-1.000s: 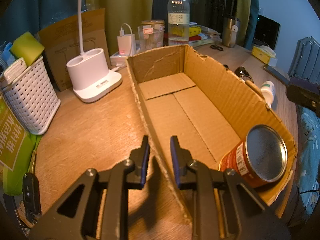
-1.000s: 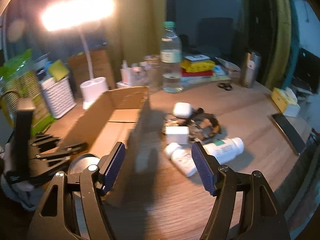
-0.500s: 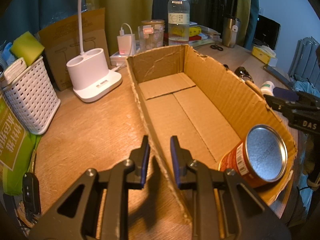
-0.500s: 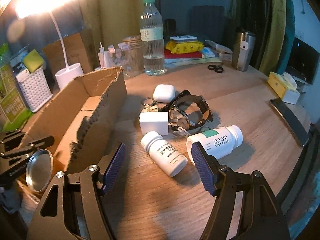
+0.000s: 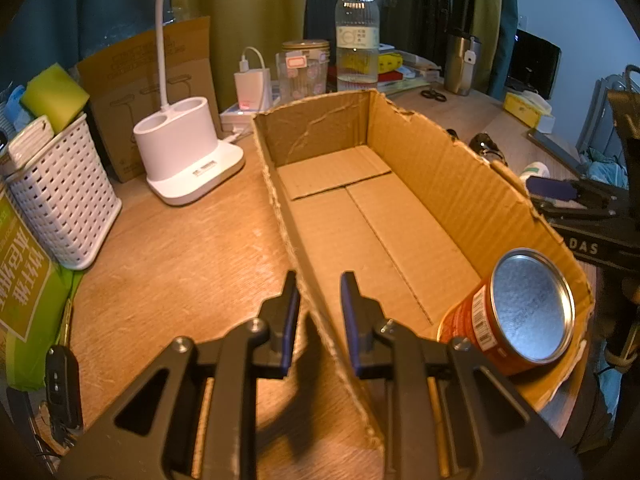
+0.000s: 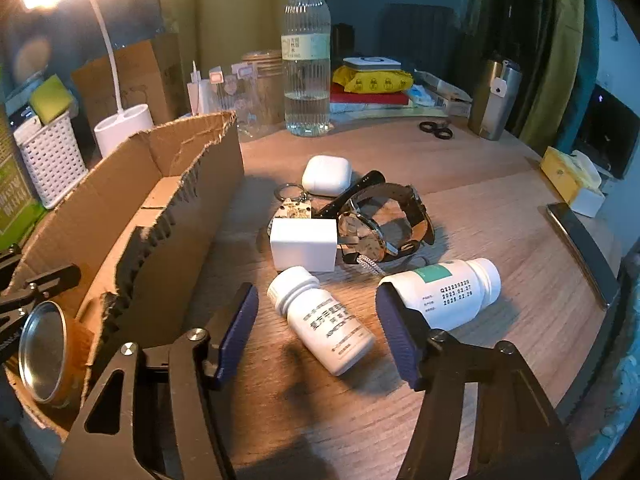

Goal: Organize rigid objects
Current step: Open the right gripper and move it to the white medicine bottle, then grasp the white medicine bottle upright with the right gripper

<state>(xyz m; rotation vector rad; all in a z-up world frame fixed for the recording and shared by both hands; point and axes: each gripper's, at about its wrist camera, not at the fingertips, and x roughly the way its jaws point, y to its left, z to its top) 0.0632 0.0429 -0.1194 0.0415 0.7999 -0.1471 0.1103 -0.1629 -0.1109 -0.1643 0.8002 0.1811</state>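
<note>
A long open cardboard box [image 5: 400, 216] lies on the wooden table, also in the right wrist view [image 6: 132, 216]. An orange tin can [image 5: 516, 316] lies on its side in the near end, also in the right wrist view [image 6: 44, 352]. My left gripper [image 5: 318, 312] is shut on the box's near left wall. My right gripper [image 6: 316, 320] is open, just above a small white pill bottle [image 6: 324, 324]. A larger white bottle [image 6: 444, 292], a white charger cube [image 6: 304, 244], a wristwatch [image 6: 384, 220], a keyring [image 6: 294, 208] and a white earbud case [image 6: 326, 174] lie beyond it.
A white lamp base [image 5: 184, 156], a white basket [image 5: 60, 196], a green pack [image 5: 24, 280] and a car key [image 5: 60, 380] stand left of the box. A water bottle [image 6: 306, 56], jars, books, scissors [image 6: 436, 130], a steel tumbler [image 6: 494, 100] and a phone [image 6: 580, 252] ring the table.
My right gripper has swung right and down from the box toward the loose items and now hovers over the small pill bottle. The left gripper and box have not moved.
</note>
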